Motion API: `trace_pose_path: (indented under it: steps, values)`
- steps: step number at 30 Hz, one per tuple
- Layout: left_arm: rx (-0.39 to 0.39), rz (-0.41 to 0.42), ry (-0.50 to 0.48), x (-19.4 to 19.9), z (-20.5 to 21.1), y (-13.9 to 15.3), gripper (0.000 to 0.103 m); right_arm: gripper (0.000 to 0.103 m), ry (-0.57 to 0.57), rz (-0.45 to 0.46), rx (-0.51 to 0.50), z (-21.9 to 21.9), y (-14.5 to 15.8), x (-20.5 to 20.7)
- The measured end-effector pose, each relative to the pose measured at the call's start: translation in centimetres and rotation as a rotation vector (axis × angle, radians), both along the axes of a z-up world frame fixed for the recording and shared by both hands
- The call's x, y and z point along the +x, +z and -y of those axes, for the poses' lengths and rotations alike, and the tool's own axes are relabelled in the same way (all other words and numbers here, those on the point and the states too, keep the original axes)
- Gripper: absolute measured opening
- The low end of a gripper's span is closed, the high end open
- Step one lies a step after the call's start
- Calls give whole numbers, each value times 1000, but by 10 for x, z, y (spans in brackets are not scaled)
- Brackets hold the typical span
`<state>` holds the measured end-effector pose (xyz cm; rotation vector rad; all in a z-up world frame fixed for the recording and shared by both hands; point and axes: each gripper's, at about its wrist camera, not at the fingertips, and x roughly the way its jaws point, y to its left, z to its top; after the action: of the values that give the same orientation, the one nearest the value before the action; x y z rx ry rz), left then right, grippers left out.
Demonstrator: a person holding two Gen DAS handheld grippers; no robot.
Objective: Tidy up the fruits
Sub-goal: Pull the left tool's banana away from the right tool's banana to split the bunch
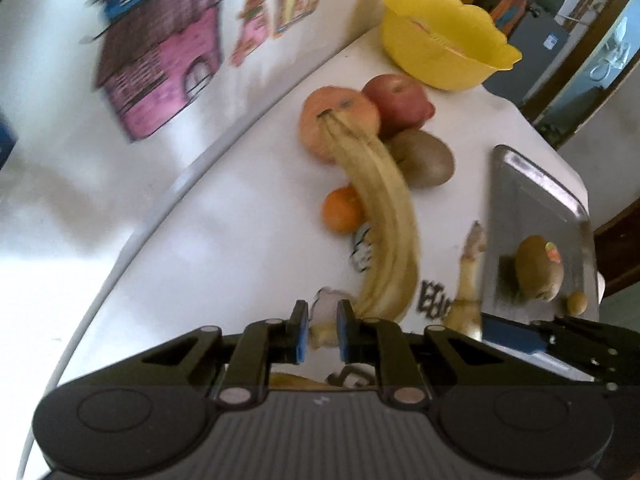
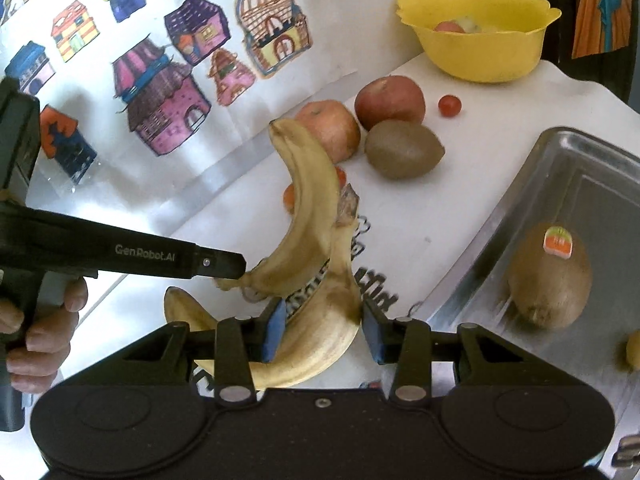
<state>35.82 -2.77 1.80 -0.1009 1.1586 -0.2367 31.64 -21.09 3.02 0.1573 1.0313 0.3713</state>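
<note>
Right now my left gripper (image 1: 323,326) is clenched on the stem of one banana (image 1: 386,216), which juts away from me with its tip toward the two apples (image 2: 390,102); its long axis runs along the line of my fingers, curving slightly. My right gripper (image 2: 323,330) grasps a second banana (image 2: 320,344) by its middle, blue pads pressing both sides. That banana curves beneath the fingers, stem up and away toward the first one, blunt end low to the left. Both bananas hang above the white table (image 2: 460,184). Beyond lie a kiwi (image 2: 404,150), an orange (image 1: 342,210) and a cherry tomato (image 2: 449,105). A second kiwi (image 2: 550,276) lies in the metal tray (image 2: 592,160) to the right. The yellow bowl (image 2: 480,44) stands at the far edge.
</note>
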Motion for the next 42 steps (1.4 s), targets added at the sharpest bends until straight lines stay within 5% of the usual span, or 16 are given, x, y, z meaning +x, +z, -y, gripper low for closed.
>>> trace_pose_path:
  steps: [12, 15, 24, 30, 42]
  values:
    - [6, 21, -22, 1, 3, 2, 19, 46, -120, -12, -12, -5, -9, -9]
    - [10, 44, -18, 1, 5, 9, 40, 49, -157, -1, -22, -10, -9, -15]
    - [39, 95, -157, 14, 37, 12, 55, 56, -265, 16, -70, -31, -6, -32]
    - [78, 99, -308, 28, 72, -1, 55, 67, -331, -9, -52, -30, -12, -33]
    - [175, 62, -404, 32, 94, -18, 40, 64, -338, -44, -31, -29, -16, -34]
